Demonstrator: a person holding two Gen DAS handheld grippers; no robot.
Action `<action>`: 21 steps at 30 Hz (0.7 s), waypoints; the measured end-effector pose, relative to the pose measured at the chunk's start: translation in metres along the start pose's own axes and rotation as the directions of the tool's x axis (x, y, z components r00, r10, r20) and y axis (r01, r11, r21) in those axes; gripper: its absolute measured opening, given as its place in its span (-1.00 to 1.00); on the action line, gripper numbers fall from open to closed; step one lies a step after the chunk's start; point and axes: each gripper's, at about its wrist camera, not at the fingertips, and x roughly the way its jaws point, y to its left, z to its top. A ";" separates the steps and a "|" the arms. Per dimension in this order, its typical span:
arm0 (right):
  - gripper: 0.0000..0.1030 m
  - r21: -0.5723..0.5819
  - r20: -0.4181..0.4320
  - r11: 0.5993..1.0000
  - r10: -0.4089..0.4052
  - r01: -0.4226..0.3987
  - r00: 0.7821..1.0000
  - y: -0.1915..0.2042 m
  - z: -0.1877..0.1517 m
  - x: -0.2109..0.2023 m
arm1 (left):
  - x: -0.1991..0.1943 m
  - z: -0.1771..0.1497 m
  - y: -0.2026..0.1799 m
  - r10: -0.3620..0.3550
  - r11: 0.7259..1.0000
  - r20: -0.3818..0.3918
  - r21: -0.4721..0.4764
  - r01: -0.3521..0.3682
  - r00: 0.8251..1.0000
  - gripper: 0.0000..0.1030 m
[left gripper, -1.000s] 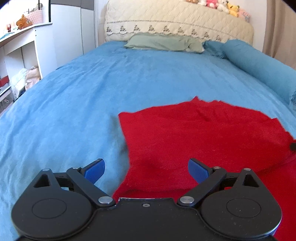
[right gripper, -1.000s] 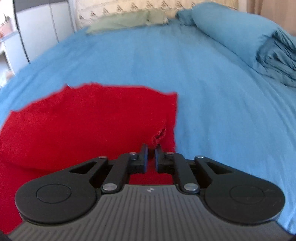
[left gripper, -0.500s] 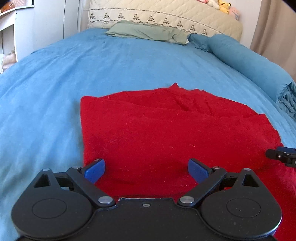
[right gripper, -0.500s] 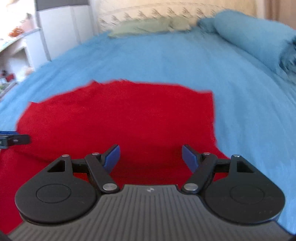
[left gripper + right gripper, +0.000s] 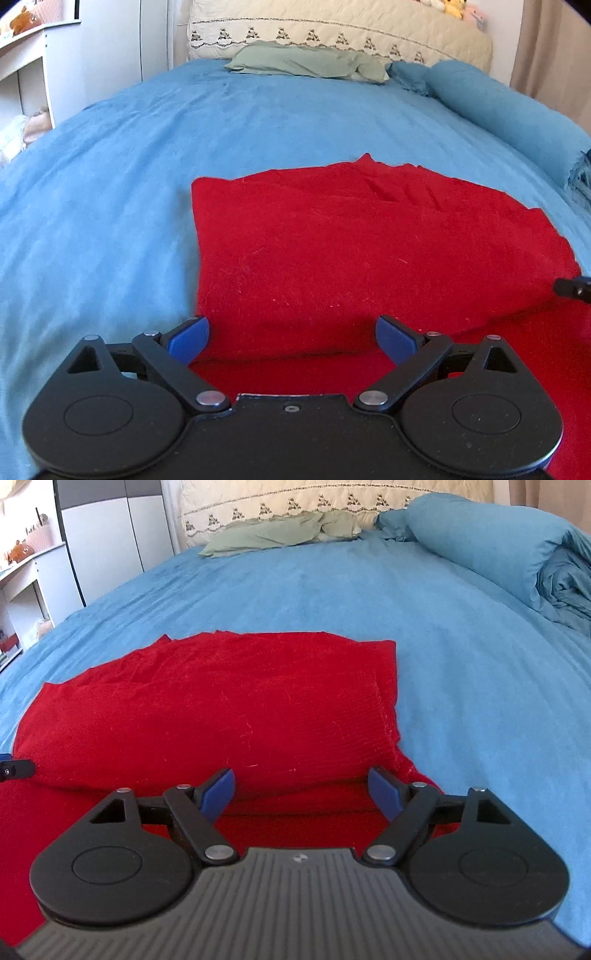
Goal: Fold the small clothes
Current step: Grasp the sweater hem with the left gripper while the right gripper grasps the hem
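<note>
A red knit garment (image 5: 362, 243) lies on the blue bed sheet (image 5: 110, 206), with its near part folded back over itself so a fold edge runs across in front of both grippers. It also shows in the right wrist view (image 5: 221, 716). My left gripper (image 5: 291, 338) is open and empty over the garment's near left part. My right gripper (image 5: 301, 788) is open and empty over the near right part. Each gripper's tip shows at the edge of the other's view.
A green pillow (image 5: 306, 64) and a cream headboard (image 5: 332, 29) are at the far end. A rolled blue duvet (image 5: 491, 546) lies along the right side. White cabinets and shelves (image 5: 107, 546) stand left of the bed.
My right gripper has let go of the garment and opened. The folded flap now lies flat. Both grippers have drawn back toward the near edge of the garment.
</note>
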 end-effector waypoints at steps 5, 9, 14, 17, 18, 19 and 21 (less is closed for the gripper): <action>0.85 -0.002 0.079 0.999 0.045 -0.045 0.996 -0.001 0.012 -0.041 | -0.057 0.004 0.007 -0.001 0.999 0.076 -0.032 0.003 0.997 0.92; 0.85 -0.037 0.134 0.998 0.050 -0.045 0.990 -0.008 0.012 -0.110 | -0.128 -0.011 0.015 0.028 0.999 0.116 -0.036 -0.024 0.993 0.98; 0.89 -0.028 0.104 0.998 0.051 -0.048 0.993 -0.023 -0.007 -0.191 | -0.194 -0.047 0.024 0.022 0.997 0.035 -0.073 -0.019 0.999 1.00; 0.91 -0.007 0.030 0.999 0.040 -0.040 0.999 -0.031 -0.031 -0.229 | -0.211 -0.080 0.029 -0.023 0.991 -0.068 -0.133 0.014 0.997 1.00; 0.91 0.002 0.007 0.999 0.036 -0.036 0.999 -0.033 -0.040 -0.237 | -0.213 -0.094 0.031 -0.046 0.988 -0.103 -0.153 0.030 0.994 1.00; 0.91 0.011 -0.011 1.000 0.028 -0.028 1.000 -0.034 -0.051 -0.245 | -0.213 -0.105 0.032 -0.063 0.985 -0.130 -0.170 0.041 0.990 1.00; 0.91 0.034 -0.058 0.999 0.004 -0.002 0.998 -0.040 -0.072 -0.254 | -0.210 -0.130 0.034 -0.108 0.970 -0.195 -0.236 0.060 0.975 0.99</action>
